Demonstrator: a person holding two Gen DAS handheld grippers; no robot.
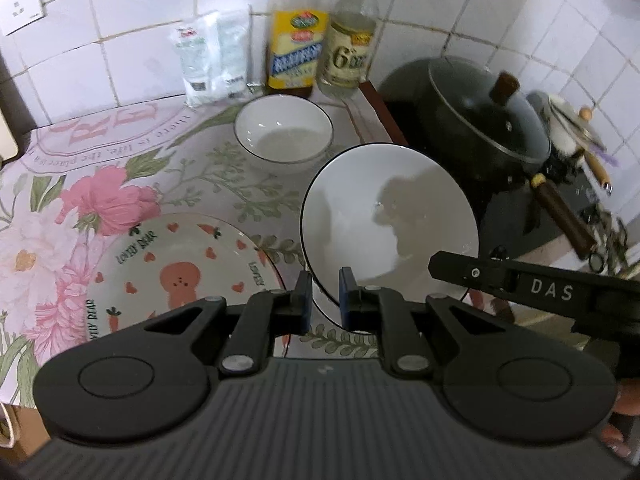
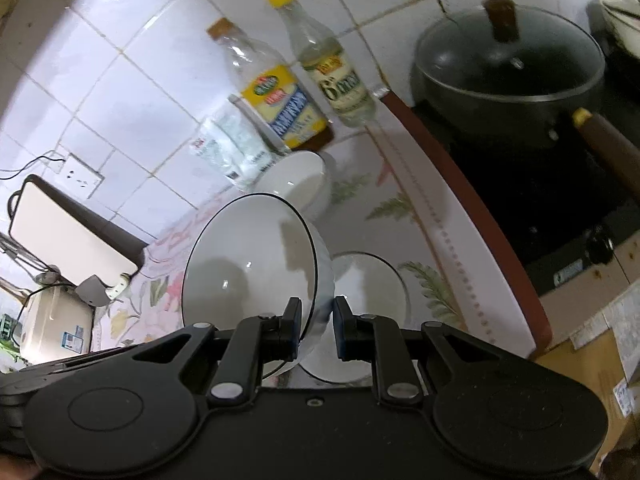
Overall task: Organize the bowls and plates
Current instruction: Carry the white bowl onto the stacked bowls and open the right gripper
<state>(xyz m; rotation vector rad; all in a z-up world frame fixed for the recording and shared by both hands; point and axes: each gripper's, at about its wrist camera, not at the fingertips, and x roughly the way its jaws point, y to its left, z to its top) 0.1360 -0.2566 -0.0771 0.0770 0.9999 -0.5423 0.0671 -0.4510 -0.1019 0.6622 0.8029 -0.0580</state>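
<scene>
— What are you holding at the centre of the frame?
— Your white bowl [image 1: 390, 220] looks like glazed ceramic, glossy, with a thin dark rim; it shows reflections.
— And the hand-held gripper [image 1: 325, 294]?
— Matt black plastic, metal rivets, ribbed body at the bottom of the frame.
— Lower left?
— The cartoon plate [image 1: 176, 276] is smooth glazed ceramic on a printed floral cloth [image 1: 100, 196] over your counter.
— Upper right?
— A dark pot [image 1: 472, 120] with a glossy glass lid and wooden knob; glazed wall tiles [image 1: 152, 20] behind.
</scene>
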